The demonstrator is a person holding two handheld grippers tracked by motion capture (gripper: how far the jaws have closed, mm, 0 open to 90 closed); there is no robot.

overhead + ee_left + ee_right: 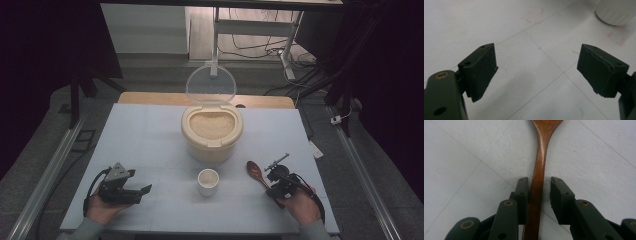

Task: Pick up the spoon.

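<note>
Right tool (539,195) astride spoon (540,160), rice (212,124) in bin (212,147)

Lab: rig rails (47,172), floor cables (250,47)

Bare table (150,145) lies left of the cup (208,181) (rice container (212,131) stands just behind it).

I count one spoon (255,172), wooden. One cup (208,181), white. One rice bin (212,131), with one clear lid (210,85) standing open behind it. Two grippers: left (145,190) and right (272,189). One table (150,135). I log nothing else on the sheet.
</note>
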